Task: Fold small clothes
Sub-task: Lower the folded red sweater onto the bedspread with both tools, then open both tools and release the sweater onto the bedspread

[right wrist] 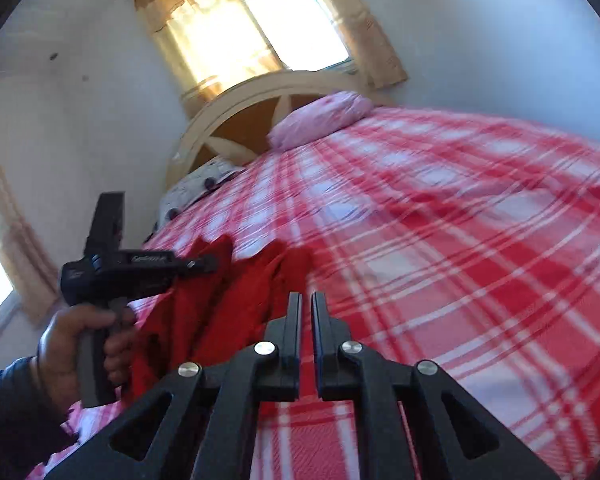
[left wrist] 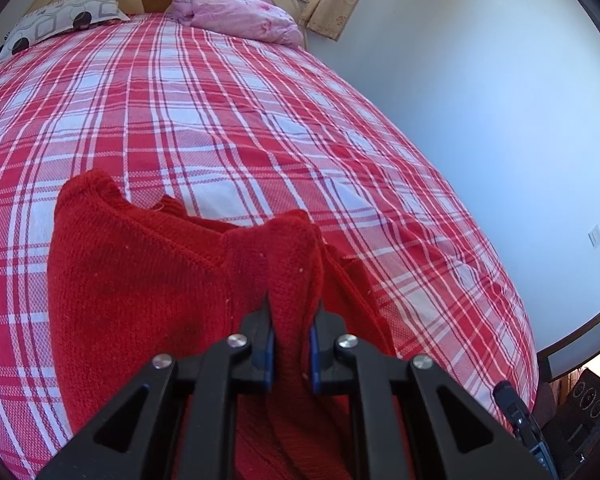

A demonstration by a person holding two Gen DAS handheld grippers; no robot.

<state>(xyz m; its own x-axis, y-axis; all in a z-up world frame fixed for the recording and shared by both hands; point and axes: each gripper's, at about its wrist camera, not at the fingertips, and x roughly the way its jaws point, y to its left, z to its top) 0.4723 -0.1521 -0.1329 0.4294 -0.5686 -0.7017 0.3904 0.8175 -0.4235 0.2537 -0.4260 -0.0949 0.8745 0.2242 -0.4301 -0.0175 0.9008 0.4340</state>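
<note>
A red knitted sweater [left wrist: 140, 280] lies on the red-and-white plaid bedspread [left wrist: 220, 112]. My left gripper [left wrist: 292, 304] is shut on a raised fold of the sweater, which stands up between its fingers. In the right wrist view the sweater [right wrist: 236, 296] shows at lower left, with the left gripper [right wrist: 204, 266] held in a hand and clamped on it. My right gripper [right wrist: 306, 298] is nearly shut with a thin gap, empty, just right of the sweater above the bedspread [right wrist: 460, 240].
A pink pillow [left wrist: 240, 16] and a patterned white pillow [left wrist: 60, 16] lie at the arched headboard [right wrist: 236, 120]. A curtained window [right wrist: 268, 20] is above it. The wall [left wrist: 500, 100] runs along the bed's right side. Dark equipment [left wrist: 580, 412] stands beyond the bed's right edge.
</note>
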